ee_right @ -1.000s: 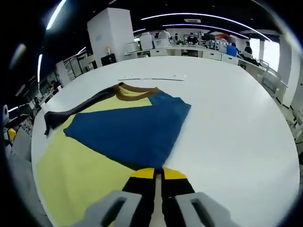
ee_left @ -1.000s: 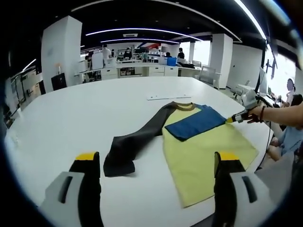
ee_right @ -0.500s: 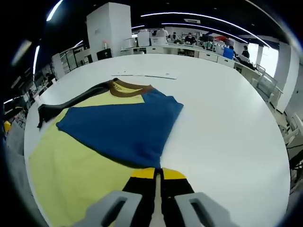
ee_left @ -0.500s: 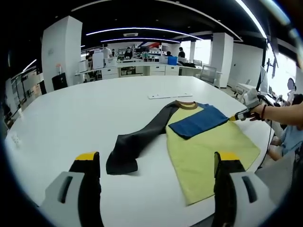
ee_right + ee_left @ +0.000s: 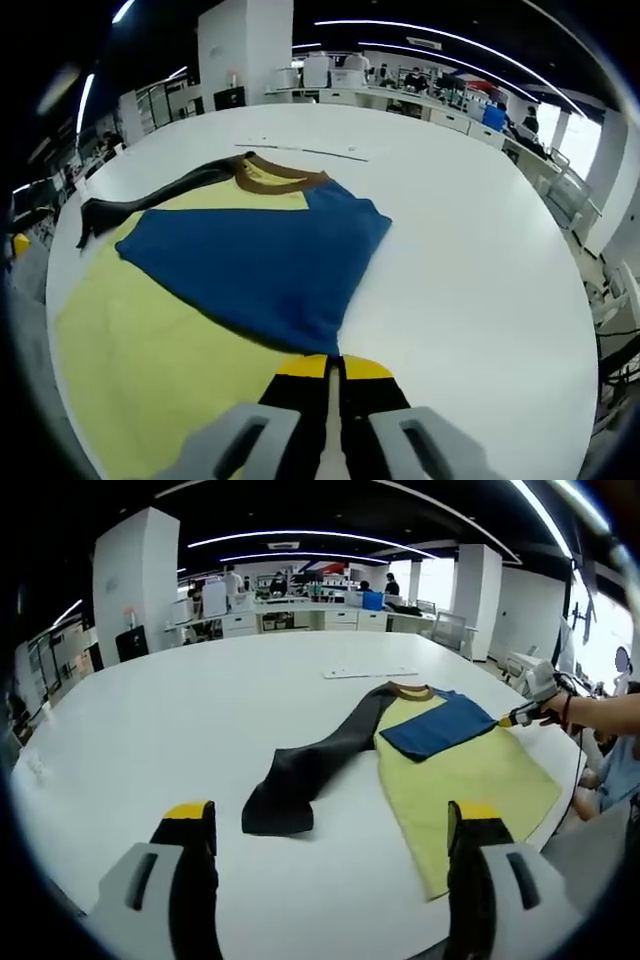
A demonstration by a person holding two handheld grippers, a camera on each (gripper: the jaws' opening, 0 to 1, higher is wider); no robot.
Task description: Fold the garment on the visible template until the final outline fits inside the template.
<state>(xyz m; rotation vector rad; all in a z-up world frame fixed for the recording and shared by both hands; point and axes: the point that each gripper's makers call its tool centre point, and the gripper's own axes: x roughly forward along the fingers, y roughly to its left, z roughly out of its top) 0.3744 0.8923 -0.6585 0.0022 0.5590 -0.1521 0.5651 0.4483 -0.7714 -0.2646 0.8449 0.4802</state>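
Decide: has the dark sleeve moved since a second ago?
No. The dark sleeve keeps its place against the collar; only the camera shifted.

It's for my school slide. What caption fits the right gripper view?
The closed right gripper holds the blue sleeve folded over the yellow shirt on a white table.

The garment (image 5: 470, 780) is pale yellow with a brown collar (image 5: 283, 172); its blue sleeve (image 5: 255, 265) lies folded over the yellow, and beside the collar a dark sleeve (image 5: 305, 775), possibly black-brown, crosses the white table (image 5: 150, 720).
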